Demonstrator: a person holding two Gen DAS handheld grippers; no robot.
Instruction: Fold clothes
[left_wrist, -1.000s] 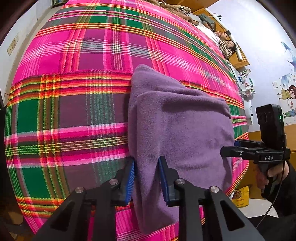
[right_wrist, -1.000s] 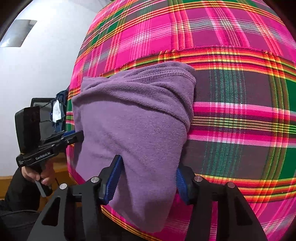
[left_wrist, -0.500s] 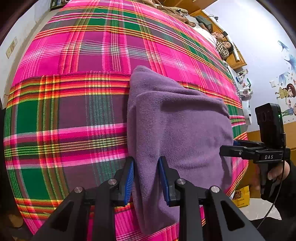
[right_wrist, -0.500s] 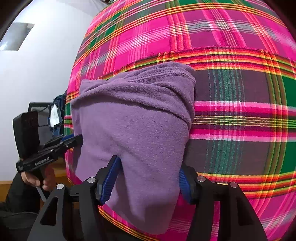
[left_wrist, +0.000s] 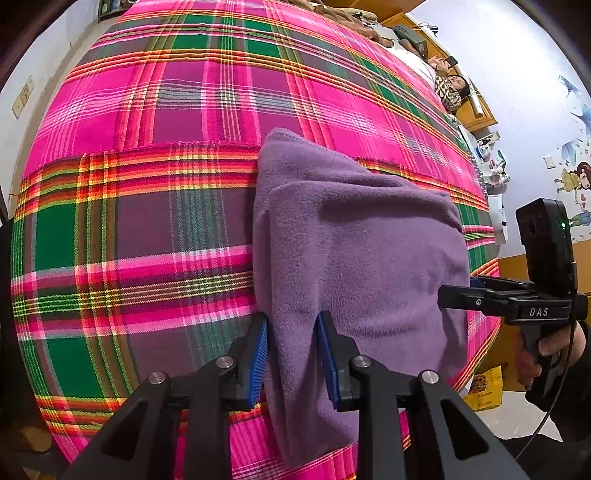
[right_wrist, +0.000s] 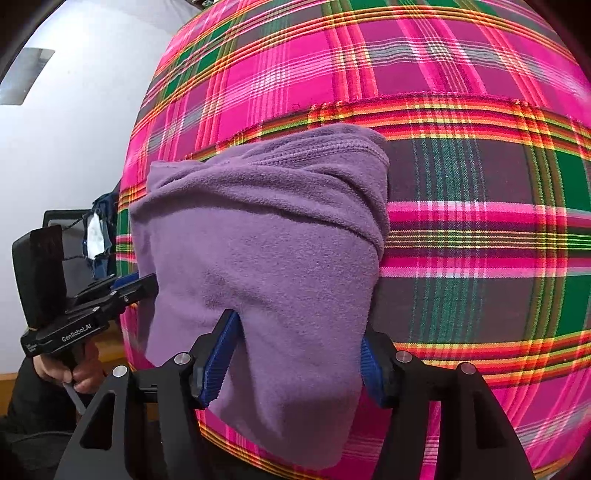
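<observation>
A folded purple fleece garment (left_wrist: 351, 240) (right_wrist: 266, 240) lies on the pink and green plaid bed cover (left_wrist: 147, 221) (right_wrist: 480, 221), its near end hanging over the bed's edge. My left gripper (left_wrist: 291, 350) points down over the garment's left edge. Its blue pads stand on either side of a smooth, unpinched strip of fleece, so it is open. My right gripper (right_wrist: 295, 354) straddles the garment's right part with its jaws wide and the cloth lying loose between them. Each gripper also shows in the other view: the right gripper (left_wrist: 458, 291) and the left gripper (right_wrist: 140, 284).
A person (left_wrist: 452, 88) lies at the far end of the bed. A shelf with small items (left_wrist: 491, 162) stands by the right wall, and a yellow bag (left_wrist: 484, 387) sits on the floor. Dark blue clothes (right_wrist: 99, 240) hang left of the bed.
The right gripper's jaws have spread wider around the garment. The left gripper and the garment have stayed where they were.
</observation>
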